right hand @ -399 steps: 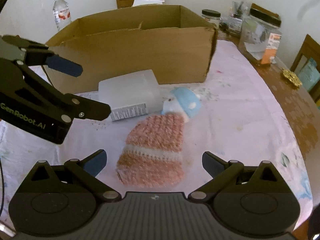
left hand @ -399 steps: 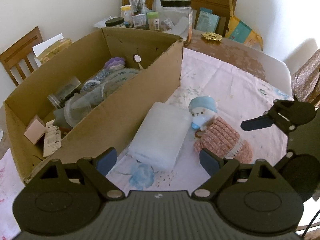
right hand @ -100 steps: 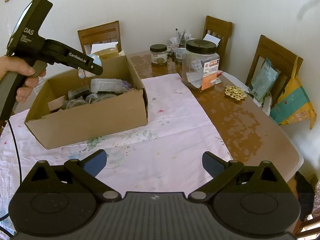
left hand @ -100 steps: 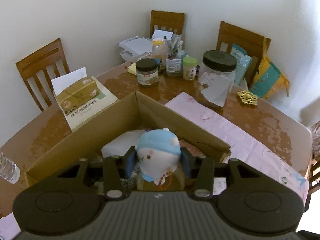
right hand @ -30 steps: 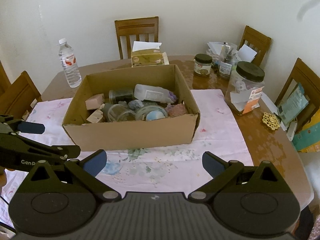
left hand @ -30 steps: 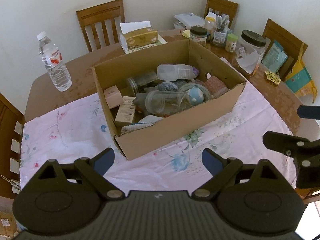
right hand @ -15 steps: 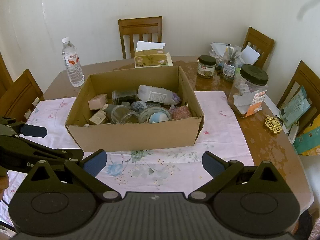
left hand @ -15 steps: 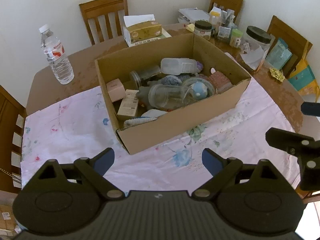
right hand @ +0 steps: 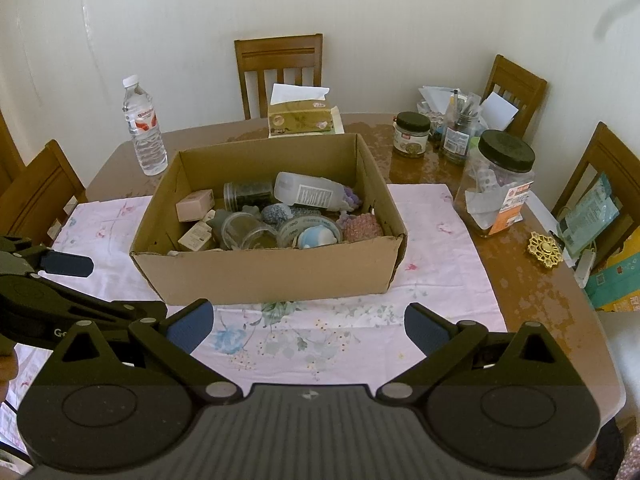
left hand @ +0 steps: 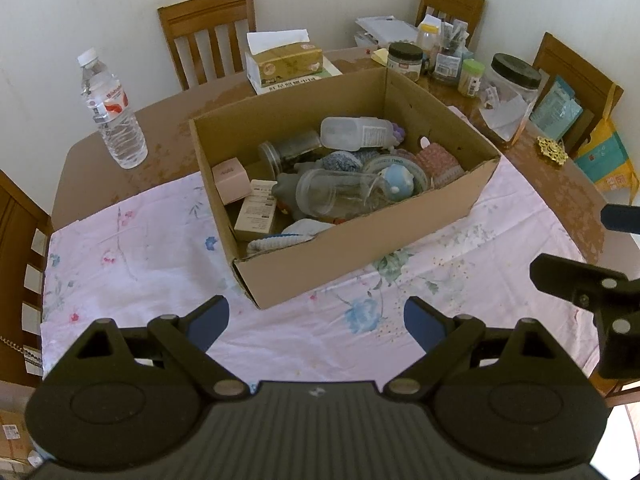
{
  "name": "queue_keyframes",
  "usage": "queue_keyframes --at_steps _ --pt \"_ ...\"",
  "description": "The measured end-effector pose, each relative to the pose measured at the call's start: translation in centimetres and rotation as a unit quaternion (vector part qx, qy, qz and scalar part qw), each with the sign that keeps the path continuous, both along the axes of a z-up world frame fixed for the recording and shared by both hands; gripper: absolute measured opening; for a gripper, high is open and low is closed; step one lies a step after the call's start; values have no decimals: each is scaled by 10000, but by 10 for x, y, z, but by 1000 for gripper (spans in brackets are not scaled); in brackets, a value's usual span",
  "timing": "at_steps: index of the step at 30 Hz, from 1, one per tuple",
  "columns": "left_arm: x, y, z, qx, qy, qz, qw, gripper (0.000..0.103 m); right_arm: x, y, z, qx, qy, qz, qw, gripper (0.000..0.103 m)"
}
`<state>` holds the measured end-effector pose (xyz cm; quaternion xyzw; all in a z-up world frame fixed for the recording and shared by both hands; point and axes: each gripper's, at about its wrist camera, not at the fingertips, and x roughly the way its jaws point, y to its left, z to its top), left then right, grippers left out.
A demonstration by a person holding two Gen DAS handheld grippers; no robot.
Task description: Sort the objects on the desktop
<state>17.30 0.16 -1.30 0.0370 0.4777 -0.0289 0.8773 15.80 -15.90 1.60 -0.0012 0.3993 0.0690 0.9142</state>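
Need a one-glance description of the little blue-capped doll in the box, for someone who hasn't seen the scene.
Start at the open cardboard box in the middle of the table, on the pink floral cloth. Look inside at its near right part: the doll lies between a clear jar on its side and a pink knitted piece. It is the only thing there with a pale blue cap.

Cardboard box [right hand: 264, 276] plain tan-brown. Tablecloth [right hand: 320, 340] pale pink, faded blue and green flower print. Table [right hand: 532, 280] glossy brown, blotchy lighter patches. Inside box: small pink carton [left hand: 229, 176], baby-blue doll cap [left hand: 397, 178] w/ white dot, pink knit piece [left hand: 440, 162], clear jar [left hand: 340, 194], white bottle [left hand: 354, 132], bit of purple behind it. Water bottle [right hand: 145, 136] clear, red-and-white label. Tissue box [right hand: 300, 120] olive-gold. Big jar [right hand: 496, 188] black lid, orange label. Gold ornament [right hand: 545, 249]. Chairs [right hand: 279, 68] honey-brown wood. Left gripper [left hand: 316, 318] and right gripper [right hand: 306, 320] black, blue pads.
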Motion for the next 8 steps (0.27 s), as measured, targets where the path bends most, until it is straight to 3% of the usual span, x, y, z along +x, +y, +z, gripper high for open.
queue_keyframes --at_steps 8 --pt "-1 1 0 -47 32 -2 10000 94 0 0 0 -6 -3 5 10000 103"
